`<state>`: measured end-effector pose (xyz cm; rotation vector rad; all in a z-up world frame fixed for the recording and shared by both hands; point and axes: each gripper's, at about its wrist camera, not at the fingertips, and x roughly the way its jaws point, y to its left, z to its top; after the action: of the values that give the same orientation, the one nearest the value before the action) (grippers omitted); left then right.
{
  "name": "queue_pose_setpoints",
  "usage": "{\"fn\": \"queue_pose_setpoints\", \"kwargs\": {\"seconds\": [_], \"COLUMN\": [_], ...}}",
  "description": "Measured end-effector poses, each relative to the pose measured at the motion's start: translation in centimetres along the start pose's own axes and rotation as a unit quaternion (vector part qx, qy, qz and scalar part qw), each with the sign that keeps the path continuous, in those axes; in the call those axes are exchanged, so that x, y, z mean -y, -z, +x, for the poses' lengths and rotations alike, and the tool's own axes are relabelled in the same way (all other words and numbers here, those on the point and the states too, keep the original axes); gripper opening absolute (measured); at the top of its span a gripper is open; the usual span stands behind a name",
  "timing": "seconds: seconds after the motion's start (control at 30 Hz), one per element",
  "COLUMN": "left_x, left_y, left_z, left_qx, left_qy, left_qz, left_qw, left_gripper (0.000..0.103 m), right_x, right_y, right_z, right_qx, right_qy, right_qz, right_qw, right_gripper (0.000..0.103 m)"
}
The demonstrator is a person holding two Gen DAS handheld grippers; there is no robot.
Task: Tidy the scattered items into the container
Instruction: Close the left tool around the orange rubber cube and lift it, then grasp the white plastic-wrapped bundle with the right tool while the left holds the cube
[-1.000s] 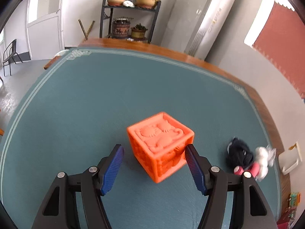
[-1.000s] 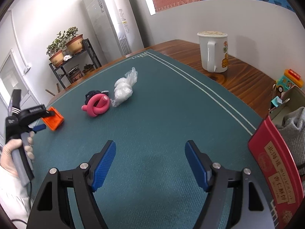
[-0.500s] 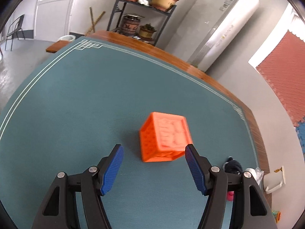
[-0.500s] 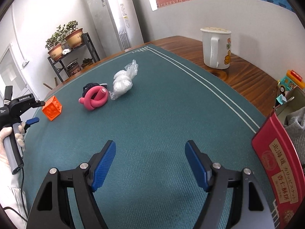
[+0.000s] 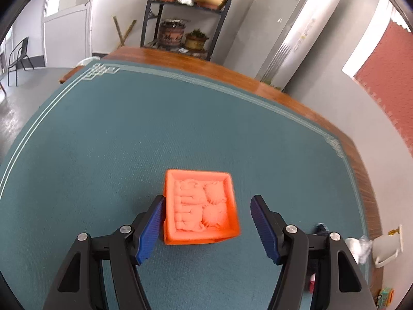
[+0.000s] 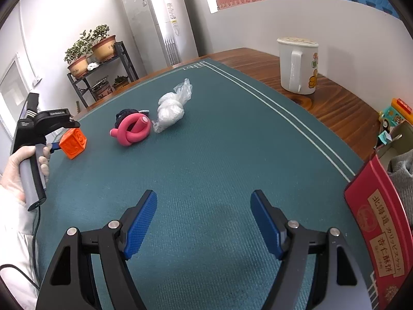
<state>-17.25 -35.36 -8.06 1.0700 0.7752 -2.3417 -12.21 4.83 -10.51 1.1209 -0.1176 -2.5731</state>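
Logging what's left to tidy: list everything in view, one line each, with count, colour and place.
cube: 1, orange, on mat between left tongs
foam tube: 1, pink, knotted, mid mat
dark bundle: 1, navy, behind tube
bag: 1, clear-white, right of tube
mug: 1, white, on wood beside mat
tin: 1, red, right edge
grey cloth: 1, in tin
mat: 1, teal, on table
left tongs: open, around cube
right tongs: open, empty
gloved hand: 1, white, holding left tongs

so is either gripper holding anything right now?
No. The orange cube sits between the left gripper fingers, unclamped; the right gripper is open and empty.
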Motion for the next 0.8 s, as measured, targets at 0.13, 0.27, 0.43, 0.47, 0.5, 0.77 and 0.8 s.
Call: {"fn": "queue_pose_setpoints", "kwargs": {"seconds": [0.13, 0.27, 0.43, 0.47, 0.5, 0.77, 0.8], "left_x": [-0.8, -0.5, -0.2, -0.1, 0.0, 2.7, 2.9], "left_y": [0.6, 1.0, 1.4, 1.4, 1.3, 0.4, 0.4], "left_z": [1.4, 0.8, -0.6, -1.0, -1.4, -3.3, -3.4], "left_qx": [-0.024, -0.017, -0.008, -0.005, -0.002, 0.011, 0.011], "left_qy": [-0.002, -0.004, 0.003, 0.007, 0.012, 0.054, 0.059], "left_qz": [-0.011, 0.005, 0.010, 0.010, 0.011, 0.029, 0.031], "left_qw": [0.9997, 0.9998, 0.9999, 0.9999, 0.9999, 0.9981, 0.9977], "left_gripper": [0.068, 0.060, 0.058, 0.058, 0.058, 0.058, 0.058], "right_x": [-0.1, -0.1, 0.5, 0.6, 0.5, -0.8, -0.7], "right_y": [0.1, 0.2, -0.1, -0.4, -0.8, -7.4, -8.2], "right_z": [0.3, 0.7, 1.2, 1.4, 1.6, 5.4, 6.3], "right_qx": [-0.003, -0.005, -0.012, -0.016, -0.021, -0.030, -0.031], "right_qy": [0.006, 0.014, 0.004, 0.005, 0.005, 0.007, 0.005], "right_qz": [-0.005, -0.005, 0.010, 0.014, 0.017, 0.004, 0.007], "right_qw": [1.000, 1.000, 1.000, 1.000, 1.000, 1.000, 0.999], "right_gripper": [0.078, 0.078, 0.078, 0.078, 0.078, 0.078, 0.078]}}
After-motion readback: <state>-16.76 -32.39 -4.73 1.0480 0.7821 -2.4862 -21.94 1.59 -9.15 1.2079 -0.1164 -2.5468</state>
